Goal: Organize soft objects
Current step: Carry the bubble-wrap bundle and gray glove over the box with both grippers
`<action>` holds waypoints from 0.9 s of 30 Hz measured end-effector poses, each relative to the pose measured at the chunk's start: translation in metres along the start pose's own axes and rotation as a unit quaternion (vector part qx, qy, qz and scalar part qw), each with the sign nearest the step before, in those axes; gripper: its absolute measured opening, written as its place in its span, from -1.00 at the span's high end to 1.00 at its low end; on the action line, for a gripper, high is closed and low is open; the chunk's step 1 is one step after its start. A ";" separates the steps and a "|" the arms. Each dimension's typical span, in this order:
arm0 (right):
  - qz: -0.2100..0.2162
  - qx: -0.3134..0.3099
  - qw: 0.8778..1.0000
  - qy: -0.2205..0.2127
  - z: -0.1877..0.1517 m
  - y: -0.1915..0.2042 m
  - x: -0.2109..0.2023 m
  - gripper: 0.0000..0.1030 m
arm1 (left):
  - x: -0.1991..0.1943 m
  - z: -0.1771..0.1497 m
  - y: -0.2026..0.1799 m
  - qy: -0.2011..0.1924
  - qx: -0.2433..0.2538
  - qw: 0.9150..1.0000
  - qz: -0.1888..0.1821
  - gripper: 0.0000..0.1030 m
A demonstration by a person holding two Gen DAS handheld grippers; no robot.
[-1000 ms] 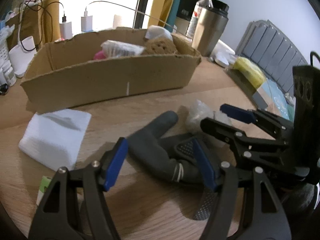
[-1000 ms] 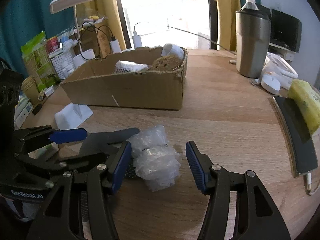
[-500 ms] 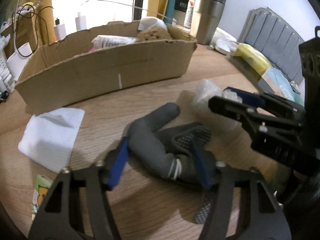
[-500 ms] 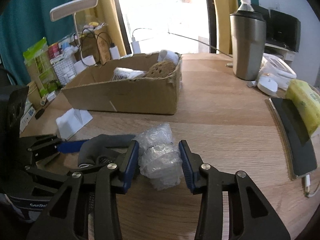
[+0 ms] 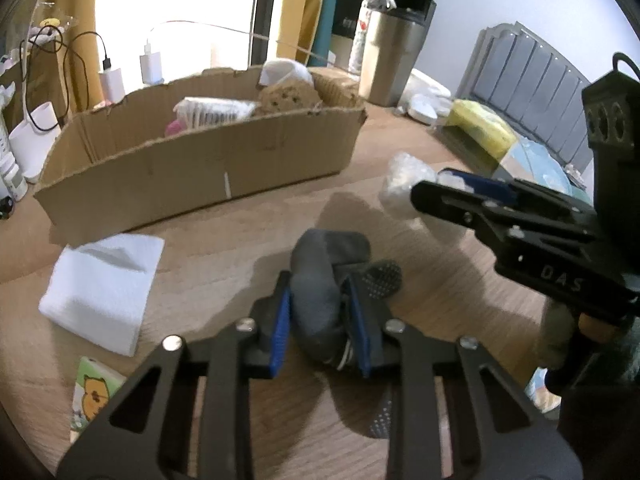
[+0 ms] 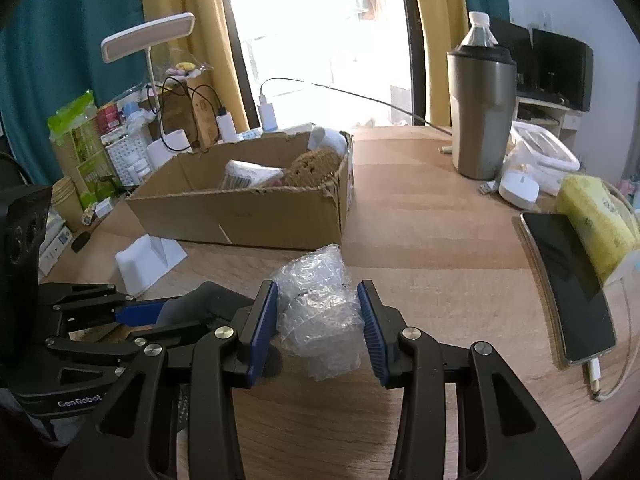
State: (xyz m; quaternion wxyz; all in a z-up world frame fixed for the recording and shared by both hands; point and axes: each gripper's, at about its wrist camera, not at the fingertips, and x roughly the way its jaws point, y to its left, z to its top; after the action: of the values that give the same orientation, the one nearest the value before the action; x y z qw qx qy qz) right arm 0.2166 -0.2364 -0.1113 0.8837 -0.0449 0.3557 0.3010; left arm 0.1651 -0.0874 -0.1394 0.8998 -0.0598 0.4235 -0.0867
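Observation:
My left gripper point(image 5: 320, 328) is shut on a dark grey glove point(image 5: 320, 280), bunched between its blue pads just above the wooden table. My right gripper point(image 6: 318, 330) is shut on a wad of clear bubble wrap point(image 6: 318, 304), which also shows in the left wrist view point(image 5: 400, 184) at the right gripper's tip. The cardboard box point(image 5: 200, 164) stands behind, holding a brown sponge point(image 5: 288, 96), a wrapped packet point(image 5: 212, 110) and something pink. The box shows in the right wrist view point(image 6: 248, 208) too.
A folded white cloth point(image 5: 100, 284) lies left of the glove, with a small card point(image 5: 94, 392) near it. A steel tumbler point(image 6: 484, 116), a phone point(image 6: 568, 284), a yellow pack point(image 6: 596, 220), chargers and clutter line the table's edges.
Both grippers have closed: the left on the glove, squeezing it into a bunch, the right on the bubble wrap. Both have risen slightly, with the box now looking farther off.

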 end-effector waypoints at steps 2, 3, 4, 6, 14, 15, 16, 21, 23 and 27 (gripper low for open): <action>-0.001 -0.002 1.000 -0.004 0.003 0.001 -0.002 0.15 | -0.003 0.001 0.002 -0.007 0.000 1.000 -0.002 0.47; -0.001 -0.003 1.000 -0.005 0.005 0.002 -0.003 0.15 | -0.004 0.002 0.002 -0.010 0.000 1.000 -0.002 0.48; -0.001 -0.004 1.000 -0.006 0.007 0.003 -0.003 0.15 | -0.007 0.004 0.003 -0.013 0.001 1.000 -0.002 0.48; -0.002 -0.007 1.000 -0.008 0.011 0.005 -0.004 0.15 | -0.010 0.006 0.005 -0.019 -0.001 1.000 -0.003 0.49; -0.002 -0.018 1.000 -0.022 0.027 0.015 -0.008 0.15 | -0.030 0.018 0.013 -0.052 -0.006 0.999 -0.008 0.49; -0.002 -0.019 1.000 -0.024 0.029 0.015 -0.008 0.15 | -0.033 0.019 0.014 -0.058 -0.006 0.998 -0.009 0.49; -0.002 -0.020 0.999 -0.025 0.032 0.017 -0.008 0.15 | -0.035 0.021 0.015 -0.063 -0.005 0.998 -0.009 0.49; 0.000 -0.027 0.999 -0.033 0.041 0.024 -0.010 0.15 | -0.049 0.029 0.024 -0.083 -0.006 0.997 -0.006 0.49; 0.001 -0.029 0.999 -0.035 0.044 0.026 -0.009 0.15 | -0.053 0.032 0.028 -0.089 -0.007 0.996 -0.003 0.49; 0.002 -0.033 0.999 -0.040 0.052 0.030 -0.008 0.15 | -0.062 0.037 0.035 -0.101 -0.009 0.995 0.003 0.49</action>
State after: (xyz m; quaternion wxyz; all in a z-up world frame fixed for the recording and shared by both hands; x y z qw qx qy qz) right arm 0.2263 -0.2008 -0.0631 0.8945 -0.0617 0.3101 0.3162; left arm 0.1591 -0.0388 -0.0758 0.9375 -0.0753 0.3316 -0.0737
